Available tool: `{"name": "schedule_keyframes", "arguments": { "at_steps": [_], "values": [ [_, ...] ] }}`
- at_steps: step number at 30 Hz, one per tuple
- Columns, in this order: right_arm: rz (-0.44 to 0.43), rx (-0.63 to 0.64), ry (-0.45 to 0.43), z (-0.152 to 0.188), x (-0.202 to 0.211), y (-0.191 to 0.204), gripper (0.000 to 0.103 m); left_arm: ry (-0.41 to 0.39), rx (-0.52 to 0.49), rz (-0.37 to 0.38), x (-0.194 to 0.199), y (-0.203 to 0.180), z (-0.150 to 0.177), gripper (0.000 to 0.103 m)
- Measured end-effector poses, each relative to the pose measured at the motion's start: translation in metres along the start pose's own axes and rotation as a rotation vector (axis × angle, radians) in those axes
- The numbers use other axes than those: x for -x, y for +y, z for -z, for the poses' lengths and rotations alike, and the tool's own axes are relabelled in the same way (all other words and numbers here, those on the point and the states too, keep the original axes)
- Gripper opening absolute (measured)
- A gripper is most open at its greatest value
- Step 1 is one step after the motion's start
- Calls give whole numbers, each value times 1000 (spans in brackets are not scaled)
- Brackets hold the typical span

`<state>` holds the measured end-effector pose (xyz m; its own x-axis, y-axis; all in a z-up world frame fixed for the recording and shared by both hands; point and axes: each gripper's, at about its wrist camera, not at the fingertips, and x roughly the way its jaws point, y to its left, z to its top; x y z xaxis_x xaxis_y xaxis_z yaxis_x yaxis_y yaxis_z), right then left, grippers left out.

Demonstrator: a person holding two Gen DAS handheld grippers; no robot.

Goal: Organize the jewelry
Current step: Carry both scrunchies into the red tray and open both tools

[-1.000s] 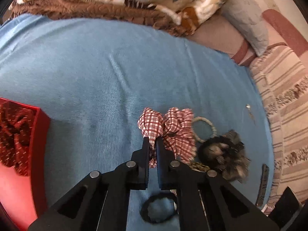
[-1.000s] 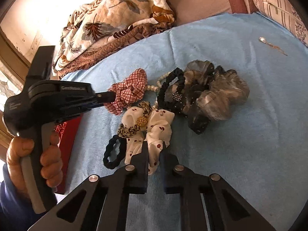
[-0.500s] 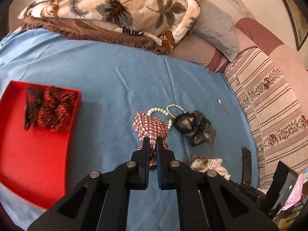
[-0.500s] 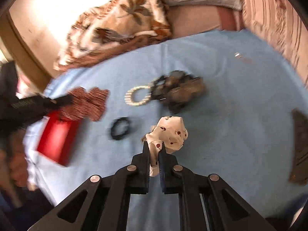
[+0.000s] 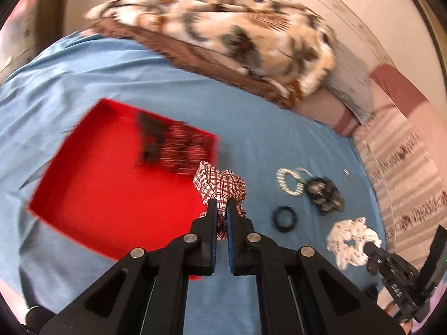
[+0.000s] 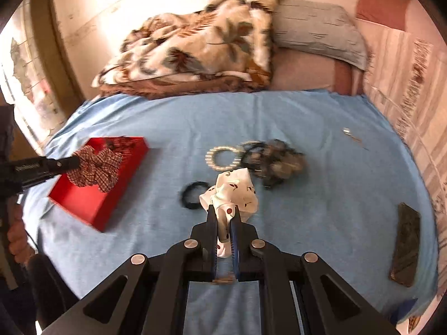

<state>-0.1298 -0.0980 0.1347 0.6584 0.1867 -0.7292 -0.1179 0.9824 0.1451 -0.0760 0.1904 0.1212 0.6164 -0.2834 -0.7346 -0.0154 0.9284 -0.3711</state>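
The tray (image 6: 83, 201) lies on the sheet (image 6: 321, 195) at nine o'clock of the bracelet (image 6: 223, 157). A hair tie (image 6: 192, 195) sits at seven o'clock of it, scrunchies (image 6: 276, 163) at three, the blanket (image 6: 195, 47) at twelve, a phone (image 6: 406, 241) at four.

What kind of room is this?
Probably a bedroom: a blue bedsheet covers a bed, with a grey pillow and a folded leaf-patterned blanket against the wall.

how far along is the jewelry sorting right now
Done: a dark dotted scrunchie already lies in the red tray. In hand: the left claw holds a plaid scrunchie, the right claw a white one. Left on the sheet: pearl bracelet, black tie, dark pile.
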Motion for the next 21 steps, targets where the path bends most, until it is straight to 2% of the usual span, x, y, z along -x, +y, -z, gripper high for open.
{"name": "schedule_keyframes", "arguments": {
  "at_steps": [4, 10, 15, 21],
  "values": [
    [-94, 33, 37, -9, -13, 38, 9, -17, 73, -42, 5, 44, -9, 6],
    [-231, 100, 78, -26, -39, 108, 9, -44, 113, -102, -3, 91, -37, 6],
    [-279, 140, 115, -37, -69, 154, 9, -54, 124, -126, -21, 119, -64, 6],
    [-338, 150, 178, -47, -113, 197, 9, -20, 116, -136, -60, 142, -93, 6]
  ]
}}
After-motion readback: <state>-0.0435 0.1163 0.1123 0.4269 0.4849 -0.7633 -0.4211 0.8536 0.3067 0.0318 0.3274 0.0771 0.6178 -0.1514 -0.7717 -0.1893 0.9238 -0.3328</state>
